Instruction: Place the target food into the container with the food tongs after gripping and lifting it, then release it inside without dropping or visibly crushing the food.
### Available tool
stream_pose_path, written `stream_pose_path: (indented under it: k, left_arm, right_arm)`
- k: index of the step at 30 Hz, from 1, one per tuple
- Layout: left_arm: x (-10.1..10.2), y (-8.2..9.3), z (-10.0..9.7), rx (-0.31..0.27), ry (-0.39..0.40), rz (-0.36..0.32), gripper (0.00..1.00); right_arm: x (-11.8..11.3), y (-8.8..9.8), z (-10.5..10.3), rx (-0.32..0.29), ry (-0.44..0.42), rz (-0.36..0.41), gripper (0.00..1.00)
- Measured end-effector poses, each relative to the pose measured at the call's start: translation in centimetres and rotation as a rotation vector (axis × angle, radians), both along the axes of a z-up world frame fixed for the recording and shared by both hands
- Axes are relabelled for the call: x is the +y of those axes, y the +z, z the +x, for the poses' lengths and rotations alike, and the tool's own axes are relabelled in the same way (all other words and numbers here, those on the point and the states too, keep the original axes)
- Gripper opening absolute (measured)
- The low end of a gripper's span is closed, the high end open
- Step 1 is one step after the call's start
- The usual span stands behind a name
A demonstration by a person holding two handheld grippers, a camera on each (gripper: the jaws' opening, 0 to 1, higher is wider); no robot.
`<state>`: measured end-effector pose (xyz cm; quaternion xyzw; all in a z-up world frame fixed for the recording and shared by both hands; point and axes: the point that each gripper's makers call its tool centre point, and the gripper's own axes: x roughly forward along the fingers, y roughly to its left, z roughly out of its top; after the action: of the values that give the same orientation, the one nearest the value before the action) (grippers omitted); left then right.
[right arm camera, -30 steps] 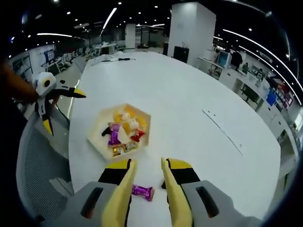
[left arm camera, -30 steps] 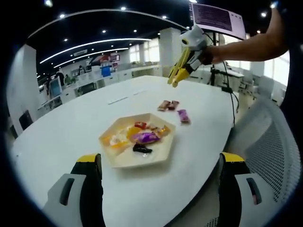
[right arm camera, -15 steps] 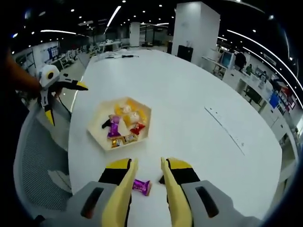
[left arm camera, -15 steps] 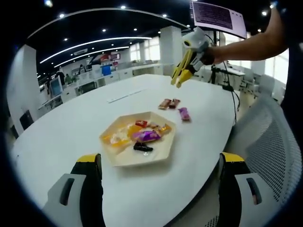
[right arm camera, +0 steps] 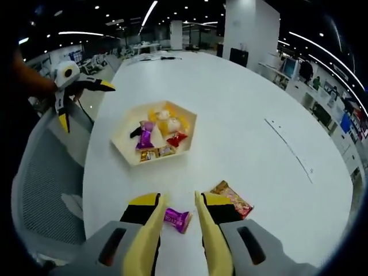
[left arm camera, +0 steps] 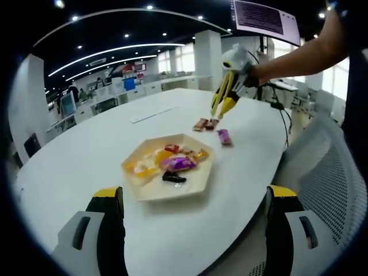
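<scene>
Left gripper hangs off table edge beside mesh chair, jaws spread wide, nothing held; parked clear of work. Hexagonal tray mid-table holds several wrapped sweets, so it reads as container. Right gripper, yellow tong jaws slightly parted, straddles purple candy on white table; likely lining up pinch. Brown-red candies lie just right.

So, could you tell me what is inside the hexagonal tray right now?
The hexagonal tray holds a pile of wrapped candies: purple, red, black, yellow and orange wrappers. They overlap, so anything beneath them is hidden.
</scene>
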<state>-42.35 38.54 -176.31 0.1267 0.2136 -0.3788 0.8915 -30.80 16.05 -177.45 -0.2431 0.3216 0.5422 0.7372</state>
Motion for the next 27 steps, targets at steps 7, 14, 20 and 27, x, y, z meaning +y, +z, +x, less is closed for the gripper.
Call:
stream_pose_path:
  k: [7,14,20,27]
  left_arm:
    - [0.1,-0.1,0.1,0.004,0.007,0.001,0.99]
    - [0.2,-0.2,0.1,0.011,0.010,0.007,0.99]
    - [0.1,-0.3,0.1,0.014,0.011,0.011,0.99]
    - [0.3,-0.3,0.2,0.017,0.020,0.009,0.99]
  right_arm:
    - [-0.4,-1.8,-0.7,0.045,0.069,-0.054,0.27]
    - [-0.7,-3.2,-0.9,0.085,0.103,-0.079,0.27]
    - [-0.8,-3.7,-0.7,0.095,0.113,-0.091,0.27]
    - [-1.0,-4.8,-1.0,0.127,0.136,-0.126,0.27]
